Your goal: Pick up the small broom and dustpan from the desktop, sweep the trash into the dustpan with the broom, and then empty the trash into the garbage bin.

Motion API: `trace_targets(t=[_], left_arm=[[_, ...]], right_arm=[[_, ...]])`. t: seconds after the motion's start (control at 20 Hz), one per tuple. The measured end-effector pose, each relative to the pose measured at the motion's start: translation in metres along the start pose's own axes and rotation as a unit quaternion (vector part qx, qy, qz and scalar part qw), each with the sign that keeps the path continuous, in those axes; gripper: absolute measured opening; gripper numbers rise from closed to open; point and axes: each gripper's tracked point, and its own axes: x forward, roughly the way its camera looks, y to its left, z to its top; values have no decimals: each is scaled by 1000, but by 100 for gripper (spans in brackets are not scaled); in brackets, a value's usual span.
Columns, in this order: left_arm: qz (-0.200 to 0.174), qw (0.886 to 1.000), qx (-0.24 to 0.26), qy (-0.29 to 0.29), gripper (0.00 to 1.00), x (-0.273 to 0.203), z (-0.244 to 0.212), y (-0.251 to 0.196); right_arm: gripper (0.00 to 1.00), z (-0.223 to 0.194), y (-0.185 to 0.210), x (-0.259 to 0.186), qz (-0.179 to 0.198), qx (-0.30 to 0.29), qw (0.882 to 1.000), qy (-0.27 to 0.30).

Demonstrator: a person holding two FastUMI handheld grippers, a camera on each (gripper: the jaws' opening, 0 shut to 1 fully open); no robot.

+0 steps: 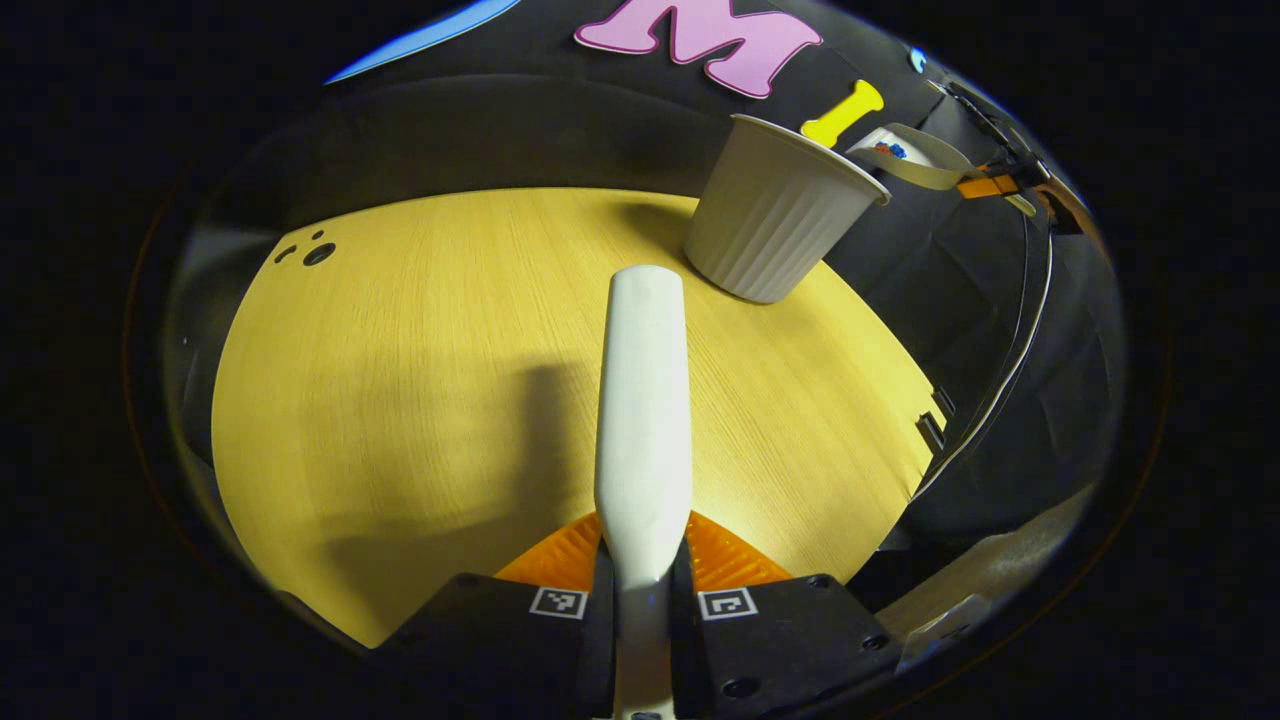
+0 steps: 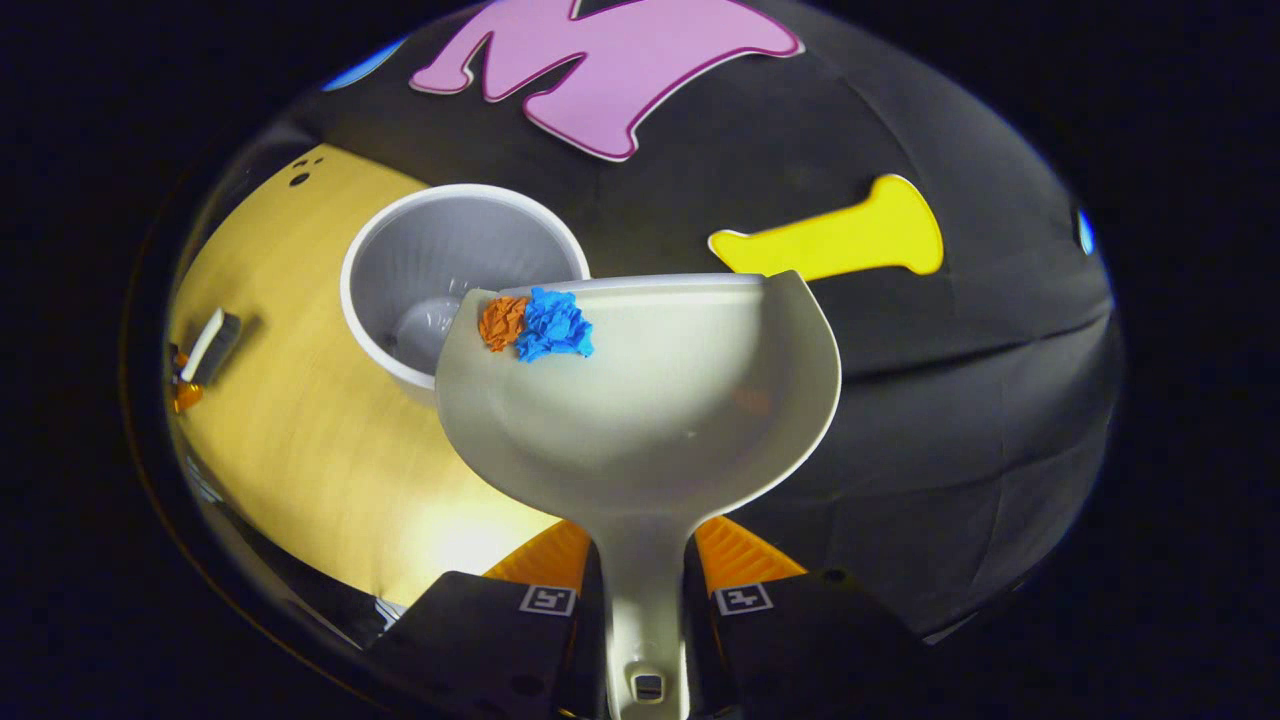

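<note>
My left gripper (image 1: pixel 642 560) is shut on the white broom handle (image 1: pixel 642 400), which points ahead over the wooden desktop (image 1: pixel 420 380). My right gripper (image 2: pixel 640 570) is shut on the handle of the white dustpan (image 2: pixel 660 400), held in the air beside the white ribbed garbage bin (image 2: pixel 440 270). A blue paper wad (image 2: pixel 553 325) and an orange paper wad (image 2: pixel 500 322) lie at the dustpan's left front corner, right over the bin's rim. In the left gripper view the bin (image 1: pixel 775 215) stands at the desk's far right, with the dustpan (image 1: pixel 910 155) raised behind it.
The desk's right edge (image 1: pixel 925 440) has a small notch. Dark holes (image 1: pixel 315 250) mark its far left corner. The black booth wall rises close behind the bin. In the right gripper view the other gripper (image 2: pixel 205 355) shows far left over the desk.
</note>
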Motion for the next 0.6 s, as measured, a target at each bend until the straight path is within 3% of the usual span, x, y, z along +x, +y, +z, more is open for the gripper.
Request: trace_targets(t=[0.05, 0.4, 0.6], left_arm=[[1, 1000, -1, 0, 26, -1, -1, 1], [4, 1000, -16, -1, 26, 0, -4, 8], [7, 1000, -24, -4, 26, 2, -3, 9]], right_arm=[[36, 3, 2, 4, 3, -14, 1000, 6], [35, 15, -12, 9, 23, -128, 990, 62], [36, 19, -10, 16, 21, -139, 988, 65]])
